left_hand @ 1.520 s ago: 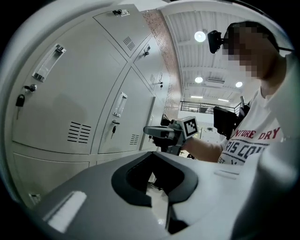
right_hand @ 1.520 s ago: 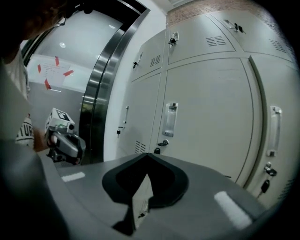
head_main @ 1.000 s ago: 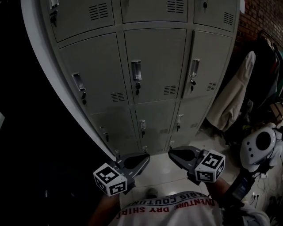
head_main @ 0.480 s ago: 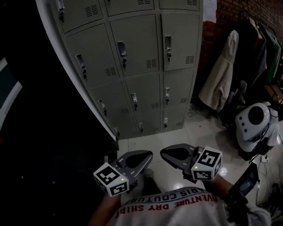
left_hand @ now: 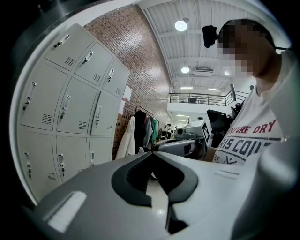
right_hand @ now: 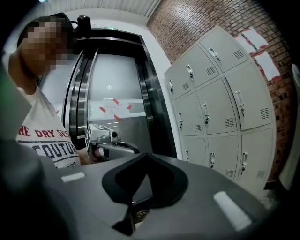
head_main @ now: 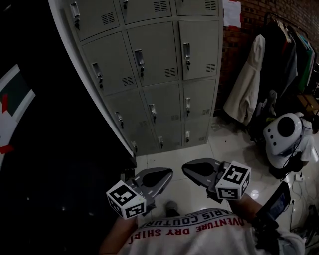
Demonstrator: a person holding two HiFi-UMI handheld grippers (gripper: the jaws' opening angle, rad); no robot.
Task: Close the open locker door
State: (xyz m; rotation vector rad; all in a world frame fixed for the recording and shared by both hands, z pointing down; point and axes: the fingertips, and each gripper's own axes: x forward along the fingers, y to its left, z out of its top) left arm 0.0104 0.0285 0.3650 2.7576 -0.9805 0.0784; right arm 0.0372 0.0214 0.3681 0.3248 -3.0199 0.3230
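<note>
A grey bank of lockers (head_main: 154, 69) fills the upper middle of the head view; every door that shows there sits flush, and I see none standing open. The same lockers (left_hand: 70, 108) appear at the left of the left gripper view and the lockers (right_hand: 220, 108) at the right of the right gripper view. My left gripper (head_main: 168, 173) and right gripper (head_main: 185, 166) are held low near my chest, well short of the lockers, tips pointing toward each other. Both are shut with nothing between the jaws. Each shows in the other's view: right gripper (left_hand: 180, 145), left gripper (right_hand: 110, 143).
Pale glossy floor tiles (head_main: 199, 149) lie between me and the lockers. Coats on a rack (head_main: 249, 84) hang at the right against a brick wall (head_main: 259, 10), with a white rounded machine (head_main: 284, 134) below them. A dark lift doorway (head_main: 30, 149) is at the left.
The lockers have drawn farther off and higher in the head view and more floor shows, as I have backed away. Both grippers stay shut near my chest.
</note>
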